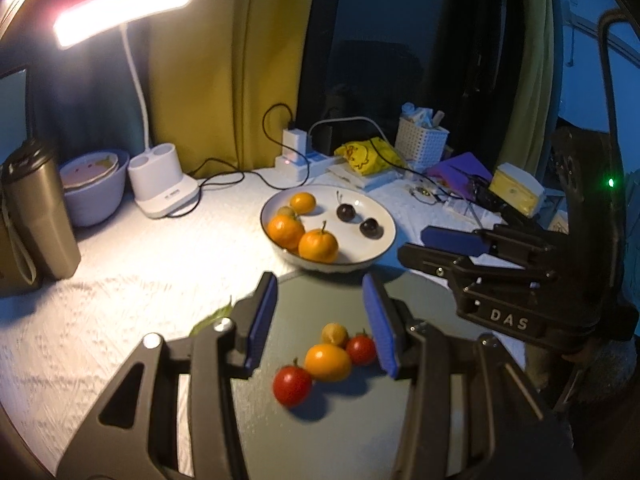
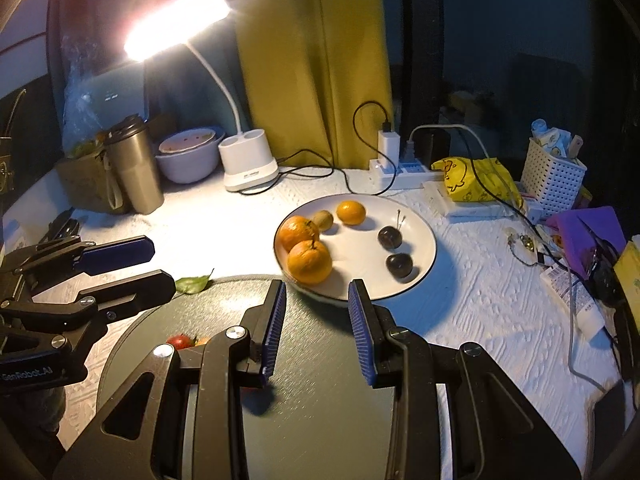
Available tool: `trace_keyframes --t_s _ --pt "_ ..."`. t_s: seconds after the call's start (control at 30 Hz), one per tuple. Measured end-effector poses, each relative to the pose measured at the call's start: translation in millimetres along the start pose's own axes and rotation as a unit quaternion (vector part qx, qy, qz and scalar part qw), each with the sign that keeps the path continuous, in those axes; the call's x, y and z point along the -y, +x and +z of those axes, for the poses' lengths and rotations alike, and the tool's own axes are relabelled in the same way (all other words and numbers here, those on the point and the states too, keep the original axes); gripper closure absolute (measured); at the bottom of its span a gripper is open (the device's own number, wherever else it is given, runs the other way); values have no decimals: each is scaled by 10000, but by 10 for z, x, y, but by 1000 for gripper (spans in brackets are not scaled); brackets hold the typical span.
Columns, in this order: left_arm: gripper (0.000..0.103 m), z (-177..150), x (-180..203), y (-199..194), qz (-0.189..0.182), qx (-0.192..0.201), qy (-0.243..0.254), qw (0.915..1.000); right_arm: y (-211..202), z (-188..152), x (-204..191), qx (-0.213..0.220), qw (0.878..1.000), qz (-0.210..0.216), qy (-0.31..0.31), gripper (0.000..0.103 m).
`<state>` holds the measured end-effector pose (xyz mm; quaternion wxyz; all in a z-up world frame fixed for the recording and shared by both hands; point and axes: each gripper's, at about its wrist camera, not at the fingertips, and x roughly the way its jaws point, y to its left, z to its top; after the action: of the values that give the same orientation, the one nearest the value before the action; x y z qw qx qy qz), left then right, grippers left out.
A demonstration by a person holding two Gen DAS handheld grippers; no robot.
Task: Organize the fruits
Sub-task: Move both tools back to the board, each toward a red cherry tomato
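A pale, textured worktop (image 2: 224, 236) is lit by a white desk lamp (image 2: 248, 164) at its back edge, before a yellow curtain (image 2: 316, 60) and a dark window. A white plate (image 2: 424, 240) near the middle carries oranges (image 2: 309, 261) and dark cherries (image 2: 390, 237). At the front edge, a grey round board (image 1: 320, 300) bears tomatoes (image 1: 292, 385). The left tongs (image 1: 320, 326) and the right tongs (image 2: 318, 328) hover over it, parted, holding nothing.

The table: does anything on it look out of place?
A loose green leaf lies on the white cloth at the dark plate's far rim, beside neither fruit group. Otherwise nothing is spilled or tipped.
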<state>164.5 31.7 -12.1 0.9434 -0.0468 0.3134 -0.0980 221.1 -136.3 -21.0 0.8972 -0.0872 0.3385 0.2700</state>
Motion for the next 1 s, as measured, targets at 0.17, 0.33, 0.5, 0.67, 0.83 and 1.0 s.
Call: trace_keyframes --t_s 0.17,0.33,0.5,0.67,0.83,1.0 --pt "57 -142 -33 -32 4 -51 -105 9999 11 -114 -90 -124 9999 23 -56 69" --pt "57 -300 -71 -23 24 -144 -211 9997 46 -220 -171 -251 9996 37 -90 69" --pt "57 -436 -107 -11 82 -233 -264 9993 111 -310 -241 -376 9992 76 -112 69" --pt "57 -549 -155 39 97 -376 -303 9988 215 -402 -286 -545 9984 113 -111 69" --pt "57 -628 -180 105 96 -527 -308 9981 315 -478 -313 -696 9974 161 -106 69" --pt "57 -642 -164 180 84 -641 -217 9977 325 -463 -302 -702 9973 211 -51 69"
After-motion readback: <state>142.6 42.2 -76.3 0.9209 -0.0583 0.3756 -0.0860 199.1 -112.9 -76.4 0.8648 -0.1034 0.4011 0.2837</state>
